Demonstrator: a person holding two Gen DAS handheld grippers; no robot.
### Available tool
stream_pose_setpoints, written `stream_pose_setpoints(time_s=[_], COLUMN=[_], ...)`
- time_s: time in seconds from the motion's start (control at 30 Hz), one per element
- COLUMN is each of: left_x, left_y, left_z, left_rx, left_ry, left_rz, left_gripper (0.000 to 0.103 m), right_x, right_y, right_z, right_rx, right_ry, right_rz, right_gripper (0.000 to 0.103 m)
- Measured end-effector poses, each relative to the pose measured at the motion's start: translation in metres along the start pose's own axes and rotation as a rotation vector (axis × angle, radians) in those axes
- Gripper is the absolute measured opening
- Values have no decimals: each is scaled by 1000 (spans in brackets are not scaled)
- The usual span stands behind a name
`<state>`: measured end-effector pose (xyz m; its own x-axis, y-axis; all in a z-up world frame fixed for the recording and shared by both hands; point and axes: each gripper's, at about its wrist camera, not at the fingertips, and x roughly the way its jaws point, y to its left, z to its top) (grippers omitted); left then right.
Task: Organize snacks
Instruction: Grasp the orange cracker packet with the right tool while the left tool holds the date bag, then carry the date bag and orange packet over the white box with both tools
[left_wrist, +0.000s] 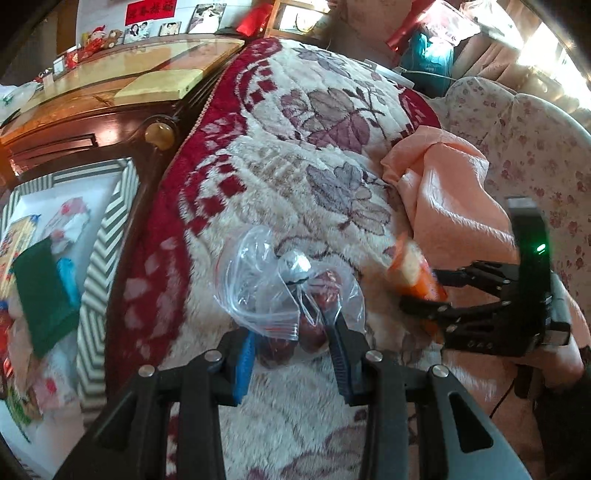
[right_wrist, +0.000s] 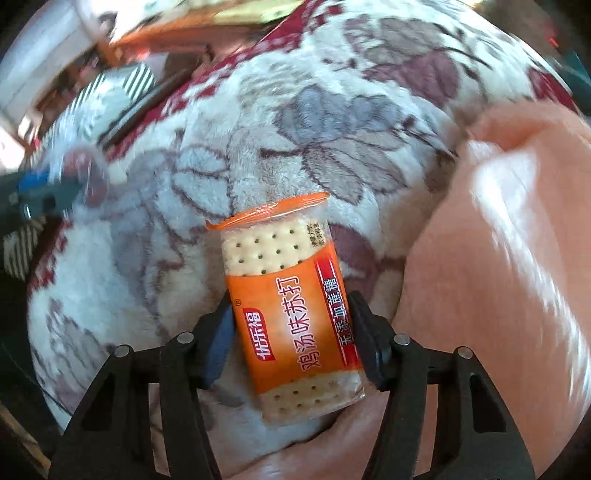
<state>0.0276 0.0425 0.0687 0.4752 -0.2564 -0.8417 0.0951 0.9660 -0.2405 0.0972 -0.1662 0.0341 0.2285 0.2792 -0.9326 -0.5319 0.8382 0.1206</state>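
Note:
My left gripper (left_wrist: 291, 332) is shut on a clear zip bag (left_wrist: 258, 280) of red dates (left_wrist: 314, 336), holding it over the floral plush blanket (left_wrist: 295, 147). An orange pack of soda crackers (right_wrist: 291, 314) lies lengthwise between the pads of my right gripper (right_wrist: 291, 328), and both pads press its sides. The pack sits at the blanket's edge beside the peach cloth (right_wrist: 498, 277). In the left wrist view, the right gripper (left_wrist: 424, 291) is to the right of the date bag with the cracker pack (left_wrist: 410, 269) in its fingers.
A grey-and-white striped box (left_wrist: 110, 236) at the left holds several snack packets and a green item (left_wrist: 44, 295). A dark wooden cabinet (left_wrist: 74, 140) stands behind it. A floral pillow (left_wrist: 535, 147) lies at the right.

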Motion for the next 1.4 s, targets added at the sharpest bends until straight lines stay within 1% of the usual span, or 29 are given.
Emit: stream_pose_setpoints(time_s=[0.1,0.2,0.3,0.43,0.73,1.0,1.4], left_x=[-11,-23,-35,-50,-72,-89,-100], left_y=[4,12,20,36,65,95,129], left_z=[-8,-15,-20,-25,-34,-42,-54], left_rx=[2,-9,-10,-33,-72,-130,-193], left_ry=[-19,-33,-55,-73,-111,-133,-139], left_rz=[34,56,99,127,181,215,252], left_gripper=[39,39,39,39,39,39,39], right_x=[-17,-27,-29,-34,-32,-34,-31], right_y=[9,29,51,74,119,152,197], right_z=[-7,-11,-8,-9,5,20,42], right_rx=[52,65,66,70,12,-52,-129], right_ry=[-63,-106,-123,-137,-137,-136,-125], right_rz=[15,35,58,90,129,141,157], right_gripper=[56,55,55,55,55,55,55])
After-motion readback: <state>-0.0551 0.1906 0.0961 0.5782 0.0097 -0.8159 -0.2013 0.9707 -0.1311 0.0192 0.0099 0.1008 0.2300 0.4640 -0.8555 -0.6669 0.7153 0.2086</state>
